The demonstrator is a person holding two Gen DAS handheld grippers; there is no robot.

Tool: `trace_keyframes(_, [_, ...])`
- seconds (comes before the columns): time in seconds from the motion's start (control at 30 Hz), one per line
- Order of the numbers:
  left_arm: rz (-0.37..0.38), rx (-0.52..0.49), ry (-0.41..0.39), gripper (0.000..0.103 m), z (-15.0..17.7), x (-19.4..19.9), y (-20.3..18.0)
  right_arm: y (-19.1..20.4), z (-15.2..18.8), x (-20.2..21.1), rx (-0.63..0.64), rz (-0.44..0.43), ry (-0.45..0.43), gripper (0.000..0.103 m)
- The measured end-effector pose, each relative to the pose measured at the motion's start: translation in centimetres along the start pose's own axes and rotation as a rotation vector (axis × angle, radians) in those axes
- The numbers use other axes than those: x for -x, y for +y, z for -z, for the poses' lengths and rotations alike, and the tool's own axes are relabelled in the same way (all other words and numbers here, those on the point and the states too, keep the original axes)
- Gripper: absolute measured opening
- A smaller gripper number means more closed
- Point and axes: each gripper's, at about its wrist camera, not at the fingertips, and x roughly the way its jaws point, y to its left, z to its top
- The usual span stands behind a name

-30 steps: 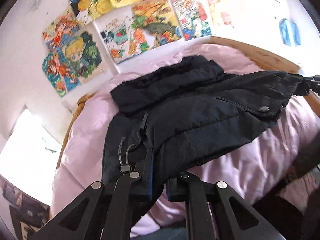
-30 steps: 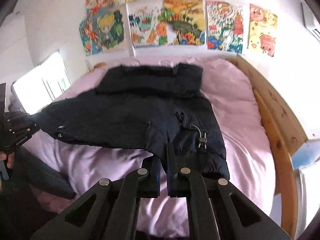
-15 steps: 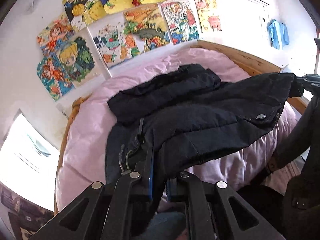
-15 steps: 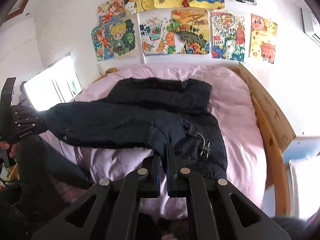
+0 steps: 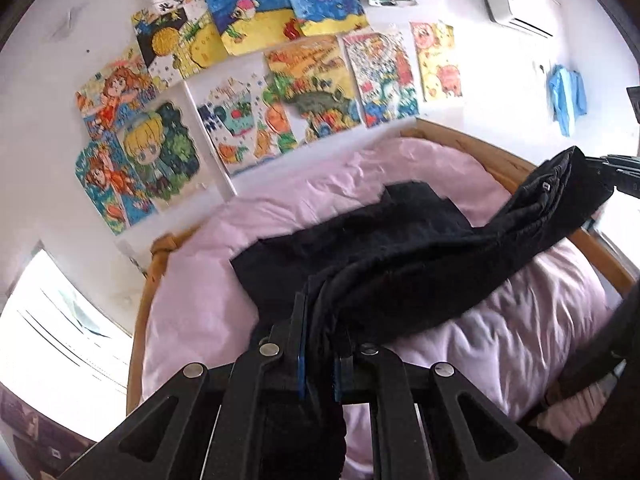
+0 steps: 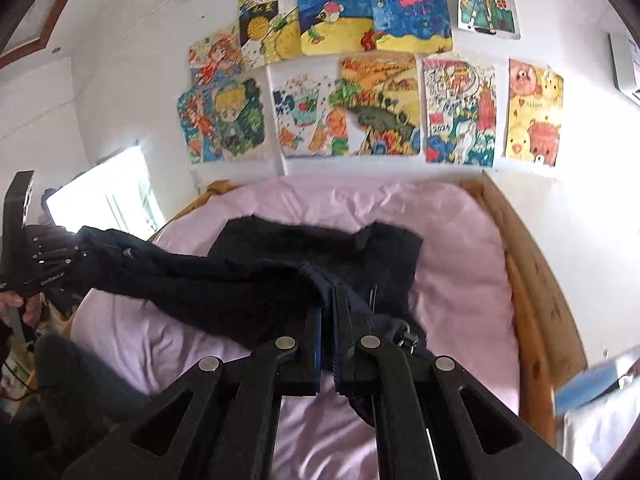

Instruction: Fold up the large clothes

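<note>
The left gripper was clamped on one edge of the black jacket, the right gripper on the other. The held edge hung above the pink bed; the jacket's far part, somewhat blurred, apparently lay on it.

— What was the jacket made of?
— Matt black padded cloth; the bedcover was soft pink cloth, creased.
— And the bed frame?
— Smooth wood. The wall drawings were paper; the gripper fingers matt black plastic.
</note>
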Motion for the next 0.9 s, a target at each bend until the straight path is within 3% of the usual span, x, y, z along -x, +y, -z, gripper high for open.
trace_keyframes(0.23, [-0.037, 0.085, -0.051, 0.009, -4.2, -5.1, 1.9, 0.1, -6.1, -5.1, 0.082, 0.096, -0.040, 0.004])
trace_keyframes(0.5, [-0.089, 0.077, -0.036, 0.009, -8.9, -12.9, 2.9, -0.2, -11.9, -12.9, 0.134, 0.181, -0.068, 0.004])
trace_keyframes(0.8, [-0.093, 0.044, -0.059, 0.009, -11.1, -20.6, 3.4, -3.3, -14.3, -21.8, 0.064, 0.224, -0.093, 0.003])
trace_keyframes(0.9, [-0.094, 0.086, -0.065, 0.009, -11.0, -23.5, 4.2, -4.6, -13.6, -24.9, 0.027, 0.183, -0.076, 0.003])
